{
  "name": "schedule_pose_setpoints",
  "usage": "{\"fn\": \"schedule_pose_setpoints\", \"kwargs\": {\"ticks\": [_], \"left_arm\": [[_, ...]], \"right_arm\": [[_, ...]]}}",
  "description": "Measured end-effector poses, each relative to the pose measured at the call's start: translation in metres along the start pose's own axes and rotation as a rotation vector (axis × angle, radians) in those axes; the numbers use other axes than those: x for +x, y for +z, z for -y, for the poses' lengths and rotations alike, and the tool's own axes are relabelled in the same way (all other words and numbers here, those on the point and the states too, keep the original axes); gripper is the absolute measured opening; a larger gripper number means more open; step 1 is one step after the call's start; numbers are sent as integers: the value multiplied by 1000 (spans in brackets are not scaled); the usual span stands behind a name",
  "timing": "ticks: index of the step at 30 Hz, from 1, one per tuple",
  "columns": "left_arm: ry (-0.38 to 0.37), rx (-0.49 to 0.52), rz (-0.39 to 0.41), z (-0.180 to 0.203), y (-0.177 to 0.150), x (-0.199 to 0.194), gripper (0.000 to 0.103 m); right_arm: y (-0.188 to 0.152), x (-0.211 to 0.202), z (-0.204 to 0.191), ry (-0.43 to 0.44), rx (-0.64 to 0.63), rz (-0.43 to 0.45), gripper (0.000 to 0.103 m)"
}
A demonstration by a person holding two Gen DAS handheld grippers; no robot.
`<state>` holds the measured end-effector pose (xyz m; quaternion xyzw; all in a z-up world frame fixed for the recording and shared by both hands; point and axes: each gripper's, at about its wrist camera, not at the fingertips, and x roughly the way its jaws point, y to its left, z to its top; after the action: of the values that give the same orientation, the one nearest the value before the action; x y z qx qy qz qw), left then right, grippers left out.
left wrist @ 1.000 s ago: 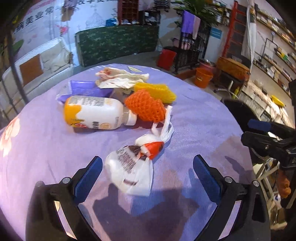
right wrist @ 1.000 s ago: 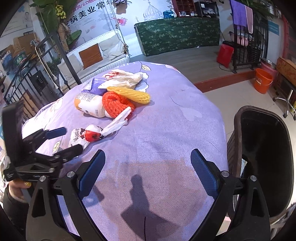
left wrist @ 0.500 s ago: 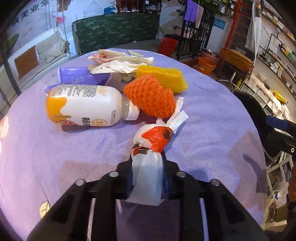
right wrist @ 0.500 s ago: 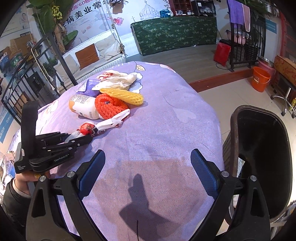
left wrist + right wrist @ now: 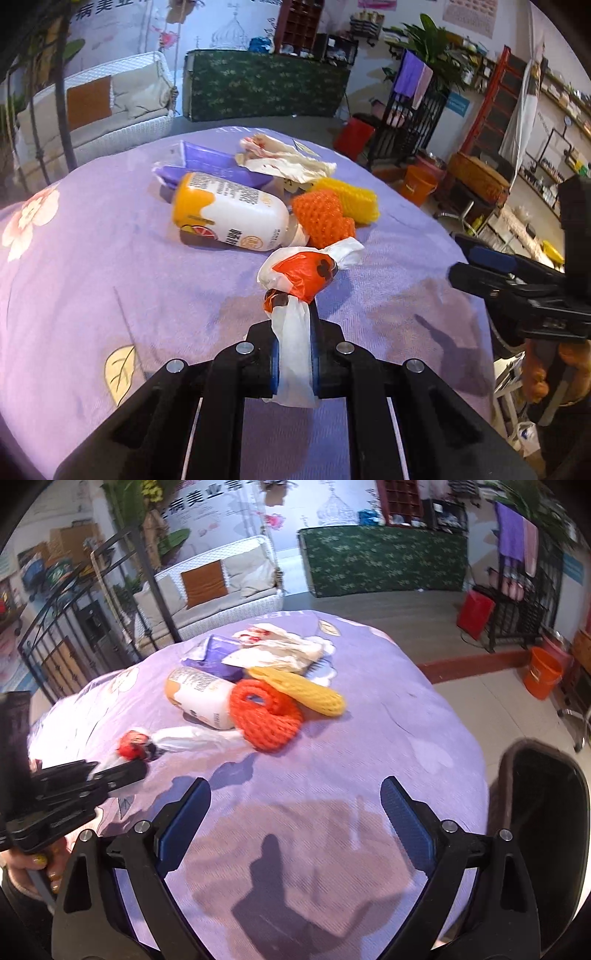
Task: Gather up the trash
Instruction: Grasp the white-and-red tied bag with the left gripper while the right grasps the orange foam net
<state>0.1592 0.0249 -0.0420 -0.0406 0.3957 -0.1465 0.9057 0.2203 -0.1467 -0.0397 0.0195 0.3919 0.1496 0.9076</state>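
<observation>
A knotted white and red plastic bag (image 5: 299, 275) hangs from my left gripper (image 5: 293, 325). Its jaws are closing and the pads press on the bag's white tail, just above the purple tablecloth (image 5: 92, 258). The right wrist view shows the same bag (image 5: 177, 738) stretched out from the left gripper (image 5: 125, 770). Behind it lie a white and orange bottle (image 5: 229, 214) on its side, an orange foam net (image 5: 321, 221), a yellow foam net (image 5: 351, 197), a purple packet (image 5: 207, 162) and crumpled paper (image 5: 284, 162). My right gripper (image 5: 295, 786) stands open over bare cloth with nothing between its fingers.
A dark bin (image 5: 543, 812) stands off the table's right edge. A hand (image 5: 37, 864) holds the left gripper's handle. Beyond the table are a white sofa (image 5: 221, 587), a green-covered counter (image 5: 384, 561) and an orange bucket (image 5: 546, 672).
My left gripper went from wide open to shut on the white tail of the bag and has drawn it up and away from the pile. The right gripper stayed open and shifted a little.
</observation>
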Motion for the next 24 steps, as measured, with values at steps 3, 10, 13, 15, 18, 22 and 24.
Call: {"fn": "schedule_pose_setpoints", "kwargs": {"ticks": [3,10,13,15,18,22,24], "left_arm": [[21,-43,37,-7,-3,-16,11],[38,-83,72,-12,-14,-34,11],[29,-104,75,-14,-19,-36,11],[31,-111,74,-16,-22,-35,11],[27,-121,77,-17,-27,-38,11],[20,-132,78,-19,-31,-37,11],[14,-135,77,-20,-33,-37,11]], "right_arm": [[9,15,-15,15,-54,-13,92],[29,61,-43,30,-138,-91,82],[38,81,-49,-2,-159,-117,78],[43,90,-50,-19,-162,-130,75],[45,101,-49,-44,-173,-150,60],[40,106,-46,-63,-172,-169,21],[37,100,-44,-57,-166,-159,17]]}}
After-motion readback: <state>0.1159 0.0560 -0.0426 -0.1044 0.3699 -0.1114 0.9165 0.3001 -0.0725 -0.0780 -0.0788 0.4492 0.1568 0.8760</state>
